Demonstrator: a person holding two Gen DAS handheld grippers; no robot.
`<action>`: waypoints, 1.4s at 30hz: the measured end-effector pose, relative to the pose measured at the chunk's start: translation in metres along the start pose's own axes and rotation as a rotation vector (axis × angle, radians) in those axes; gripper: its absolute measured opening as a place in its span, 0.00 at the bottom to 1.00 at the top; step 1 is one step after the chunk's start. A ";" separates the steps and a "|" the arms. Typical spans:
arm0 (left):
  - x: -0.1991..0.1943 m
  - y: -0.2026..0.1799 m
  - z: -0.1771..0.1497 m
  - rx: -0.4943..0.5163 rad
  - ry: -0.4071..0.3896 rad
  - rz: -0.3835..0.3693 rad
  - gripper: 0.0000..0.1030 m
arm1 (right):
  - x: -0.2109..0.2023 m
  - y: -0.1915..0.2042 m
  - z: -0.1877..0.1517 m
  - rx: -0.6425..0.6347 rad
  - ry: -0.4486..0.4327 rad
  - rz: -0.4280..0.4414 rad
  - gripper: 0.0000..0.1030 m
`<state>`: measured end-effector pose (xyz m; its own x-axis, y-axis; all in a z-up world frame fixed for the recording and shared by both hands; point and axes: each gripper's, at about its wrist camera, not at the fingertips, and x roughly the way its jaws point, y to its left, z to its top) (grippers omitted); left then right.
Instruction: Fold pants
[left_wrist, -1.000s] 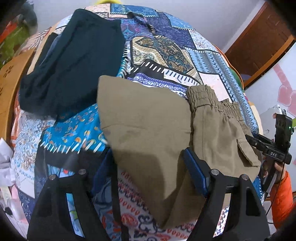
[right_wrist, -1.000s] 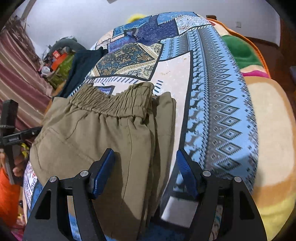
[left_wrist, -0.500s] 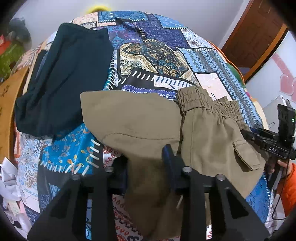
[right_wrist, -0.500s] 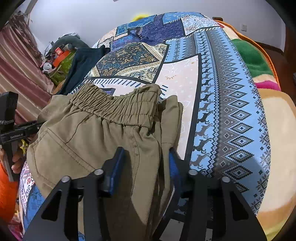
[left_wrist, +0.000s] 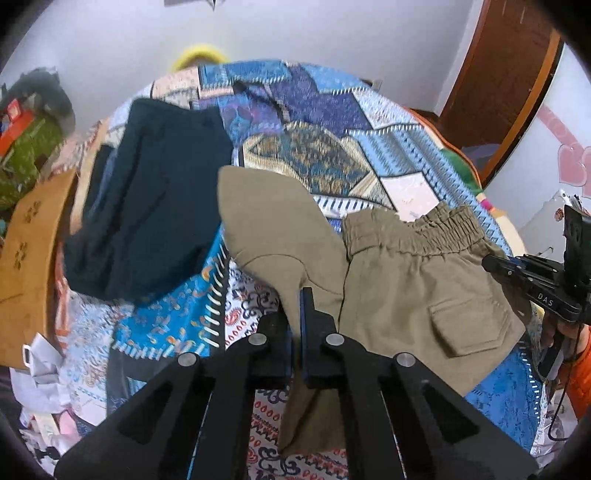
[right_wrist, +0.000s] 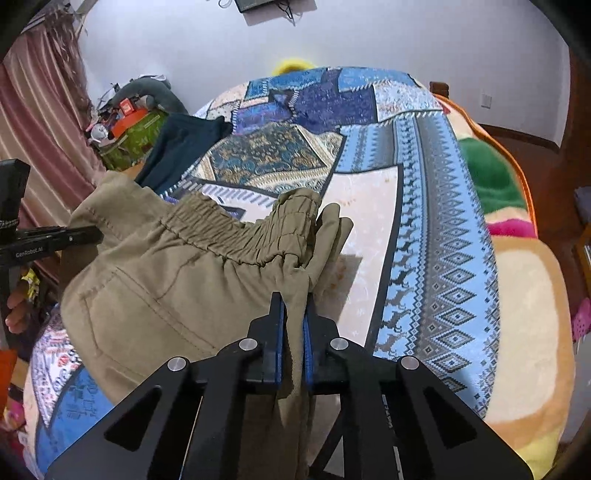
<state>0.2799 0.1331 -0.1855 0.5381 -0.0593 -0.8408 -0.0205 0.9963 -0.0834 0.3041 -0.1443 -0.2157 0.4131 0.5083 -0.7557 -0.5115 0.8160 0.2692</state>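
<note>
The khaki pants (left_wrist: 413, 280) lie partly folded on a patterned bedspread (left_wrist: 325, 122), their elastic waistband (left_wrist: 424, 229) pointing away from me. My left gripper (left_wrist: 295, 295) is shut on the near edge of the folded leg panel, which rises off the bed. In the right wrist view the same khaki pants (right_wrist: 177, 273) bunch up at the waistband (right_wrist: 236, 236). My right gripper (right_wrist: 293, 299) is shut on the pants' near right edge, with cloth pinched between the blue pads. Each gripper shows at the edge of the other's view.
A dark folded garment (left_wrist: 147, 218) lies on the bed at the left. A striped curtain (right_wrist: 40, 122) and cluttered boxes (right_wrist: 129, 125) stand beyond the left side. A colourful blanket (right_wrist: 517, 236) covers the bed's right part. A wooden door (left_wrist: 498, 77) is at the far right.
Both grippers went from wide open to shut on the khaki pants' near edge. Both have then risen, lifting the cloth off the bed and bunching it.
</note>
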 end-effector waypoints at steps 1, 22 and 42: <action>-0.004 -0.001 0.002 0.004 -0.011 0.006 0.02 | -0.004 0.002 0.003 -0.009 -0.012 -0.002 0.07; -0.089 0.050 0.072 -0.016 -0.252 0.080 0.00 | -0.015 0.065 0.104 -0.161 -0.169 -0.037 0.06; 0.076 0.040 0.015 -0.073 0.189 -0.061 0.55 | 0.031 -0.017 0.043 0.018 0.048 -0.057 0.10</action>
<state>0.3322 0.1698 -0.2443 0.3727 -0.1373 -0.9178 -0.0574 0.9837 -0.1705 0.3579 -0.1301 -0.2184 0.4041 0.4477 -0.7977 -0.4749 0.8480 0.2354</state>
